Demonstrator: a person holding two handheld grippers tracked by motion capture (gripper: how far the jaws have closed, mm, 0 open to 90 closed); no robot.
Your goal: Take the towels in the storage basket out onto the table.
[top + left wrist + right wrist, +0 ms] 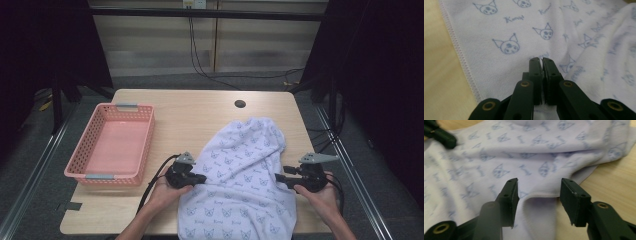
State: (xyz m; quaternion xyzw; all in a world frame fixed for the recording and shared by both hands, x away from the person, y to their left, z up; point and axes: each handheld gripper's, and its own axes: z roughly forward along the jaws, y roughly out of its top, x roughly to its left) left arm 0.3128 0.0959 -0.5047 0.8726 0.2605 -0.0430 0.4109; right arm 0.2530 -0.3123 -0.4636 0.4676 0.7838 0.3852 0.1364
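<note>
A white cloth (pixel 240 165) printed with small blue cat faces lies rumpled on the right half of the wooden table (pixel 190 110), and its near end hangs over the front edge. My left gripper (pixel 202 178) rests at the cloth's left edge. In the left gripper view its jaws are shut over the cloth (pixel 499 50), just inside the stitched hem (pixel 459 52), with nothing visibly pinched. My right gripper (pixel 278 177) is at the cloth's right edge and stands open (pixel 539 192), its jaws either side of a folded hem of the cloth (pixel 524 157).
An empty pink plastic basket (pixel 145 145) stands on the table's left side. A round cable hole (pixel 240 104) is near the far edge. Black cables (pixel 200 60) trail on the floor behind. The left gripper's tip (pixel 439 135) shows far off in the right gripper view.
</note>
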